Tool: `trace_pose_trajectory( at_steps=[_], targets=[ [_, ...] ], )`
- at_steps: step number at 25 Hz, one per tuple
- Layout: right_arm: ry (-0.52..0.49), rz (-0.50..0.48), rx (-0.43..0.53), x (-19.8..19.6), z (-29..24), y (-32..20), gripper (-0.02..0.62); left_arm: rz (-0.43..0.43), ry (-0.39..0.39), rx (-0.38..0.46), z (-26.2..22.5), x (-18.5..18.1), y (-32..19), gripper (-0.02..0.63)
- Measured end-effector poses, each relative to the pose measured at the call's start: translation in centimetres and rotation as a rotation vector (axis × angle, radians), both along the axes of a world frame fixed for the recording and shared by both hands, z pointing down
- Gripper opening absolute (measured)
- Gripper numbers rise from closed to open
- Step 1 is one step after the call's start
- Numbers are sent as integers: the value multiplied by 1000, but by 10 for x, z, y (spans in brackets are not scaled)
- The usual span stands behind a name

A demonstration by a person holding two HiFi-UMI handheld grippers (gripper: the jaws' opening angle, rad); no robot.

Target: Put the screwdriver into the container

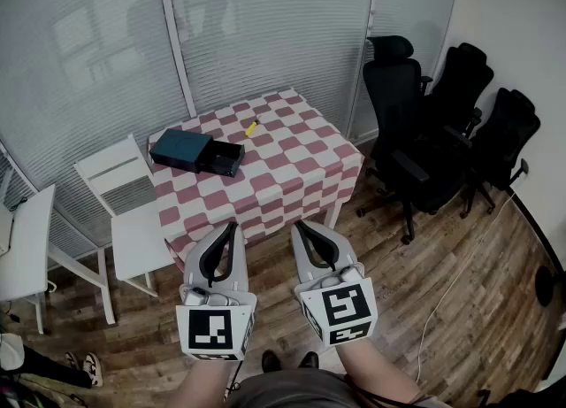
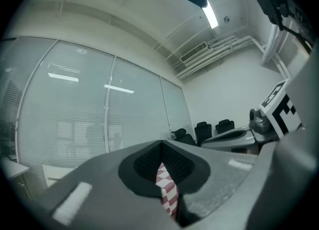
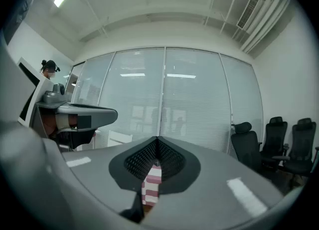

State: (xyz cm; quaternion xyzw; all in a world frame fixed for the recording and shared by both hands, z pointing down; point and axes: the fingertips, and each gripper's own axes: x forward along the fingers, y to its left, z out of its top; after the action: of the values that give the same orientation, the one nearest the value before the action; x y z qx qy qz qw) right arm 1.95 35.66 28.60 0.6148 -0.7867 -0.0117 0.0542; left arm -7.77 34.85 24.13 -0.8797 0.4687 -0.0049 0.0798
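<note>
Head view, nearest first: left gripper and right gripper are held level, side by side over the wooden floor, just short of the near edge of the table. Both claws are closed with tips meeting and nothing pinched. Each gripper view shows only a sliver of red-and-white checked cloth below the joined tips.

On the table, toward its left edge, is the container, a dark flat box with a black tray drawn out on its right side.

Farther on, close to the far edge, is the screwdriver. It is small with a yellow handle, lying flat and slanted on the cloth; the tip is too small to make out. It sits near the container's far right, not touching it, and well ahead of both claws.
</note>
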Motion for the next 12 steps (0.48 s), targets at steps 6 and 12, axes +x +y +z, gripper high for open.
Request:
trace_pose_trajectory(
  at_steps=[6, 12],
  targets=[
    [2, -4, -2, 6, 0, 3, 23, -3, -3, 1, -1, 7, 3, 0],
    [-20, -2, -1, 20, 3, 9, 23, -4, -15, -3, 2, 20, 10, 0]
  ],
)
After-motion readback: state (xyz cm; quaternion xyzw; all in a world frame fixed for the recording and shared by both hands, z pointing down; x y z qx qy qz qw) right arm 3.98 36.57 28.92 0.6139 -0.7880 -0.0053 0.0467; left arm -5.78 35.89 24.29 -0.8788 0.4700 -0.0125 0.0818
